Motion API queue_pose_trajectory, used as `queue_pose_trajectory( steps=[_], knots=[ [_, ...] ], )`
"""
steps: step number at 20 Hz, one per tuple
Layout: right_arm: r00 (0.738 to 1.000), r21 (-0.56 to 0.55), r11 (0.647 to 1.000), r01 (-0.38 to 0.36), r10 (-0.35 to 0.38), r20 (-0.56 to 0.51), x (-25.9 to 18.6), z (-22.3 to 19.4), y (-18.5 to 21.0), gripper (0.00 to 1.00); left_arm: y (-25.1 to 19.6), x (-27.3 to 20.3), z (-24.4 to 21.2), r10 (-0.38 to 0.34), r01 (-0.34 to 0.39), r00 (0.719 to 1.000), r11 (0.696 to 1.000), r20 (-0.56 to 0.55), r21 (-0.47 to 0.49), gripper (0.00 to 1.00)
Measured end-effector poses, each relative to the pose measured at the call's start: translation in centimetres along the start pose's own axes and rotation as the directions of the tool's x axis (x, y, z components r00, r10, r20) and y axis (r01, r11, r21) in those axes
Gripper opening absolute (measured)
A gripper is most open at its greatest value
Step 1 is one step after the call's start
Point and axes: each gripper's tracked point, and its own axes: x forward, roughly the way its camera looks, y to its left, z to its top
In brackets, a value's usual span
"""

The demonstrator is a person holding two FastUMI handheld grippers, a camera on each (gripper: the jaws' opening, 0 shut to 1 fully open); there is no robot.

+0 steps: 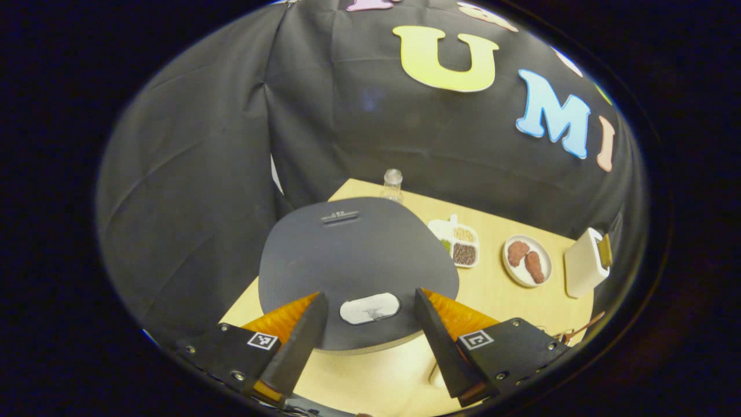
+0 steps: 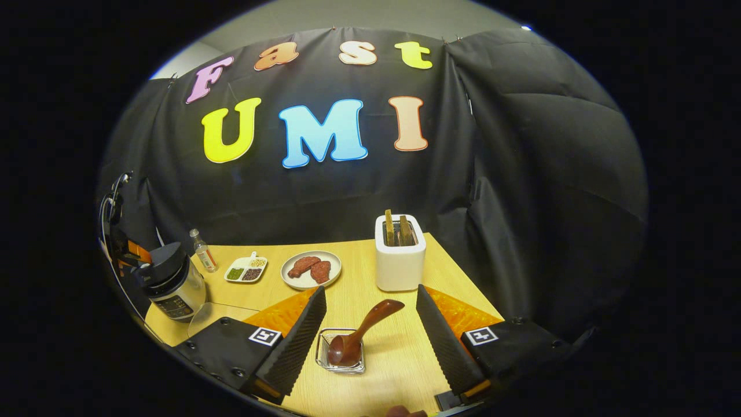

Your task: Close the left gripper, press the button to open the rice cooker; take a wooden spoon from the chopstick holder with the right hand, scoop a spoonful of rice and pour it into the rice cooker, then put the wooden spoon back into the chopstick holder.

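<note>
The rice cooker [image 1: 353, 255] has its dark grey lid down, with a pale oval button [image 1: 369, 308] at the lid's near edge. My left gripper [image 1: 369, 324] hangs open just above that button, one finger on each side of it and neither touching. In the right gripper view the cooker [image 2: 172, 282] stands at the table's far left. A brown wooden spoon [image 2: 366, 327] rests with its bowl in a small clear square holder [image 2: 324, 354] and its handle slanting up to the right. My right gripper [image 2: 370, 324] is open around the spoon, with a gap on both sides.
A white box [image 2: 399, 260] with brown slabs in its top stands behind the spoon. Along the back sit a plate of two brown pieces [image 2: 311, 269], a divided dish of grains [image 2: 246, 269] and a small bottle [image 2: 202, 250]. Table edges run close on the right and front.
</note>
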Motion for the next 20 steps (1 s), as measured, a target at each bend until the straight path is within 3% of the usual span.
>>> queue_pose_trajectory(
  steps=[3, 4, 5, 6, 8, 13, 15, 16, 20],
  knots=[
    [1.0, 0.013, 1.0, 0.0, 0.0, -0.012, -0.8, -0.7, -1.0, 0.99, -0.1, 1.0, -0.7, 0.031, -0.032, 0.999, 0.999, 0.03, 0.02, 1.0],
    [1.0, 0.016, 1.0, 0.002, -0.001, -0.012, -1.0, -1.0, -1.5, 0.99, -0.3, 0.3, -0.7, 0.033, -0.033, 0.999, 0.999, 0.029, 0.016, 0.95],
    [1.0, 0.017, 1.0, 0.003, -0.002, -0.014, -1.2, -1.3, -1.8, 0.99, -0.3, 0.3, -0.6, 0.027, -0.028, 0.999, 1.0, 0.043, 0.015, 0.99],
    [1.0, 0.019, 1.0, 0.001, -0.001, -0.017, -1.3, -1.6, -2.3, 0.99, -0.3, 0.2, -1.1, 0.021, -0.022, 0.999, 1.0, 0.042, 0.02, 0.96],
    [1.0, 0.03, 1.0, -0.008, 0.009, -0.023, -1.7, -2.1, -3.1, 0.99, -0.3, 0.4, -1.1, 0.016, -0.018, 0.998, 0.999, 0.066, 0.03, 0.99],
    [0.999, 0.032, 0.999, -0.037, 0.036, 0.019, -2.2, -1.9, -5.6, 0.98, -0.2, 0.6, -1.5, 0.022, -0.024, 0.999, 0.999, 0.049, 0.027, 0.96],
    [0.998, 0.058, 0.996, -0.063, 0.062, 0.022, -2.7, -2.2, -6.5, 0.98, -0.4, 0.6, -1.4, 0.023, -0.024, 0.999, 0.999, 0.045, 0.031, 1.0],
    [0.997, 0.074, 0.994, -0.082, 0.081, 0.019, -2.9, -2.6, -6.8, 0.98, -0.3, 0.6, -1.4, 0.027, -0.028, 0.999, 0.999, 0.042, 0.035, 0.96],
    [0.994, 0.089, 0.991, -0.102, 0.106, -0.041, -3.0, -5.2, -8.5, 0.98, -0.8, -1.4, -3.0, 0.08, -0.08, 0.997, 0.997, -0.003, 0.0, 0.99]
  ],
)
